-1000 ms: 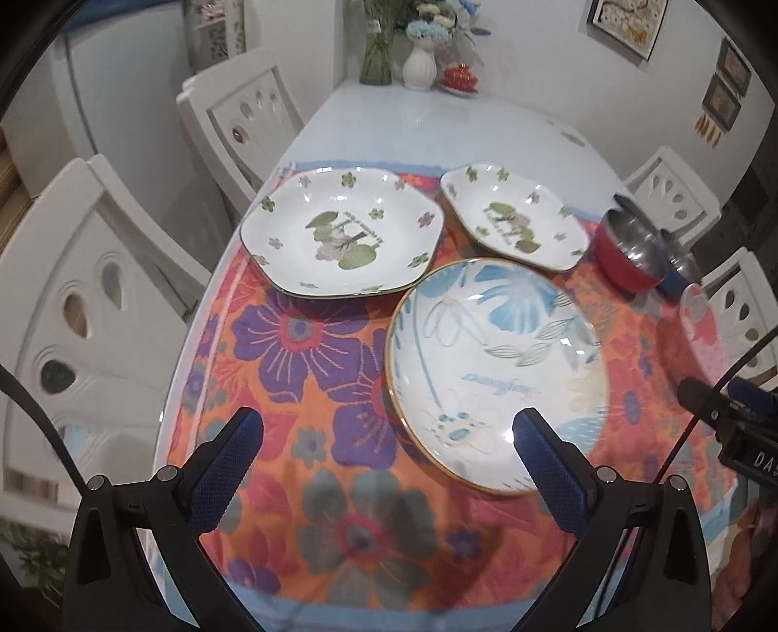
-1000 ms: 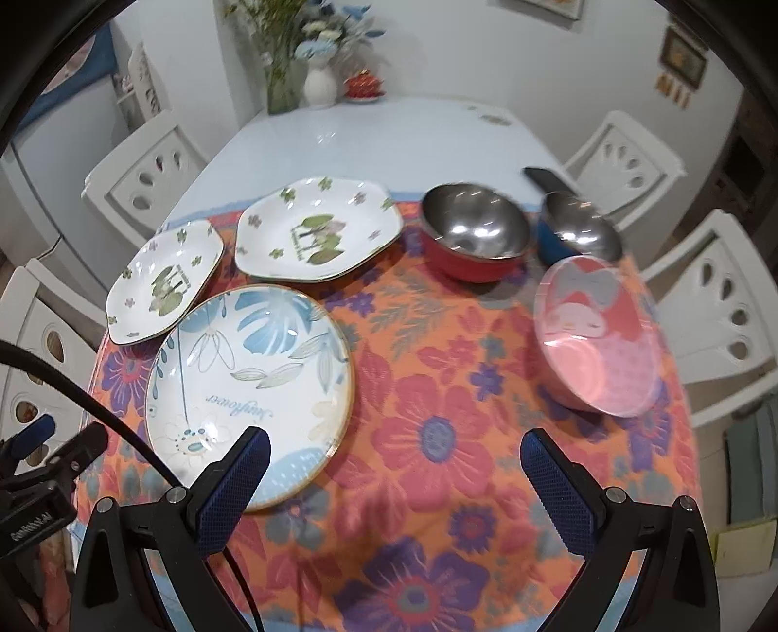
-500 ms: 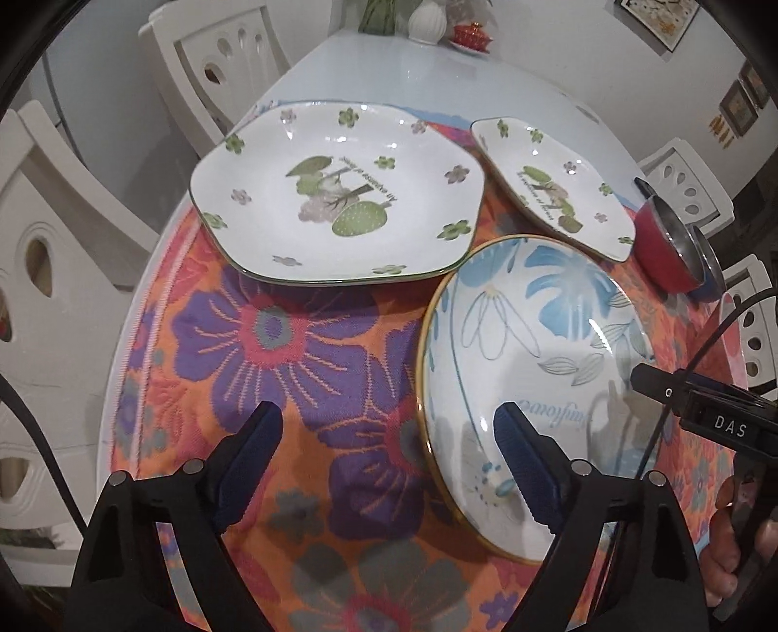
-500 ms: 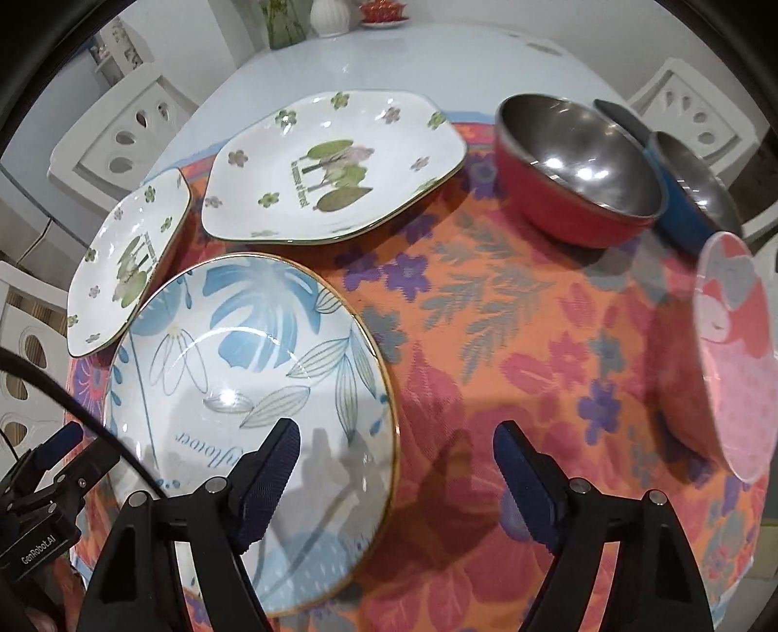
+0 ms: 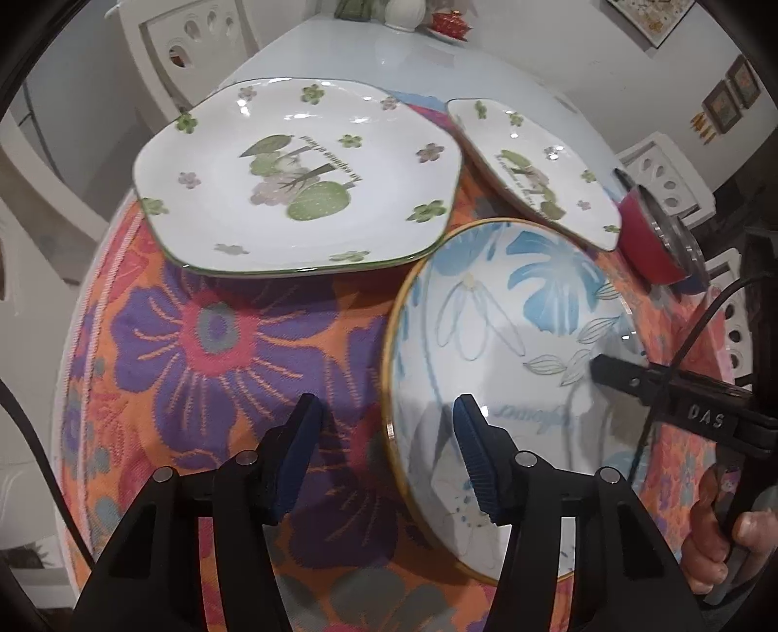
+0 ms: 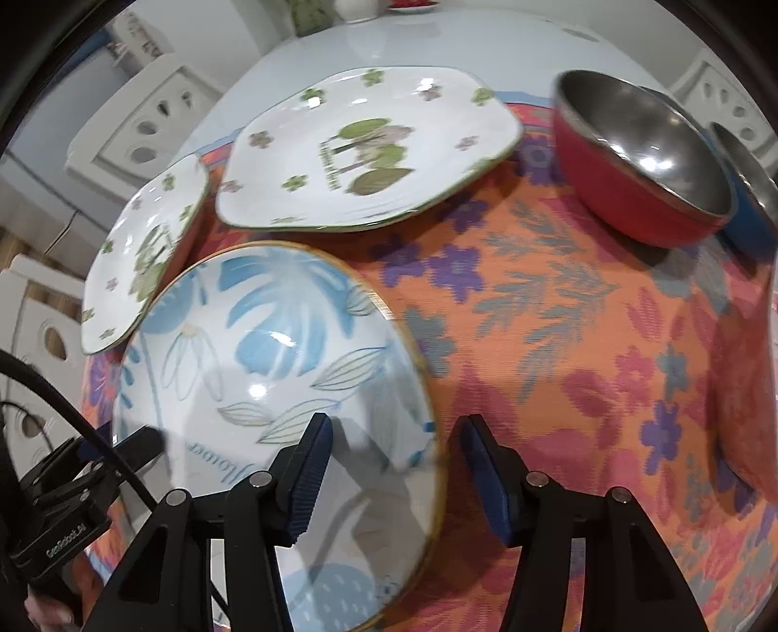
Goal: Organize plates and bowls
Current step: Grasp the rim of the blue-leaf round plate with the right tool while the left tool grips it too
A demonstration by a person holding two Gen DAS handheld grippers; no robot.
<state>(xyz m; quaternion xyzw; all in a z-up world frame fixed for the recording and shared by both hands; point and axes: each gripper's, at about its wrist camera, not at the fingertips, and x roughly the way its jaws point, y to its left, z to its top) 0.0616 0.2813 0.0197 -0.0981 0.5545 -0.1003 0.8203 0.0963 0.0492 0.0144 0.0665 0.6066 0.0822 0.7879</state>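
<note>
An orange tablecloth (image 5: pixel 233 311) with big purple and pink flowers covers the near part of a pale, glossy table (image 5: pixel 389 63). At the far end stand a white vase (image 5: pixel 406 12) and a small red dish (image 5: pixel 450 22), close together. White chairs with teardrop cut-outs ring the table, 1 at the far left (image 5: pixel 189 43). 2 small framed pictures (image 5: pixel 729 95) hang on the wall.

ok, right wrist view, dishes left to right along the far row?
small clover plate → large clover plate → red bowl → blue bowl, mostly cut off at the frame edge.
</note>
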